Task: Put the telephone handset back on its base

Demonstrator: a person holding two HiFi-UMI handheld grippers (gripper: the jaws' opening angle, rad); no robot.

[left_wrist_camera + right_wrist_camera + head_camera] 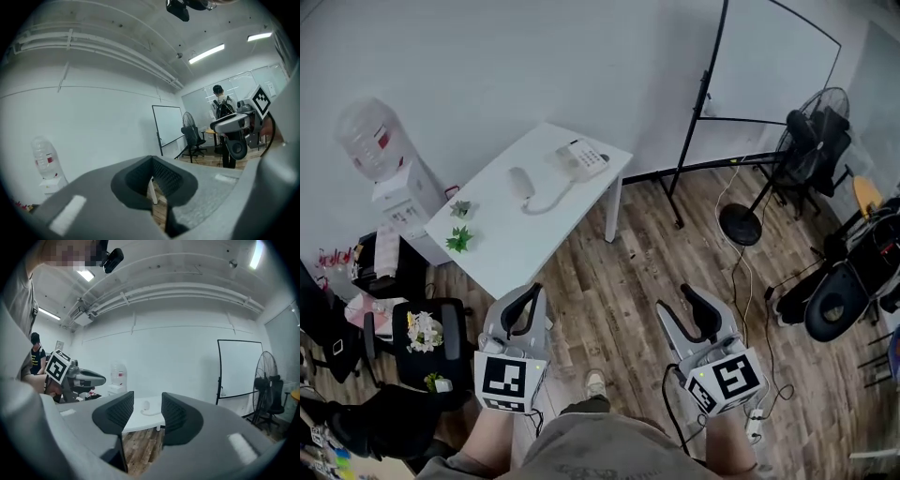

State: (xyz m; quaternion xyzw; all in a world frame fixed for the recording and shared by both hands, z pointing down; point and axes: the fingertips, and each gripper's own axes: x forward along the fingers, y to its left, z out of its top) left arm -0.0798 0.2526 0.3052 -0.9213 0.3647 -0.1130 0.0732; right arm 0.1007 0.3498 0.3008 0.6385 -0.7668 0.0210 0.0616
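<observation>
Grippers are carried low before the body: the left gripper (533, 292) is kept closed on nothing, the right gripper (699, 306) parted and empty, since the handset (521, 182) is seen lying on the table (534, 246) beside its base (582, 159), well out of reach.

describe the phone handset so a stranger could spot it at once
Find the white table against the wall, beside the water dispenser. The handset lies mid-table, left of the telephone base, joined to it by a cord. Unlike the small green plants nearby, it is a pale oblong bar.
</observation>
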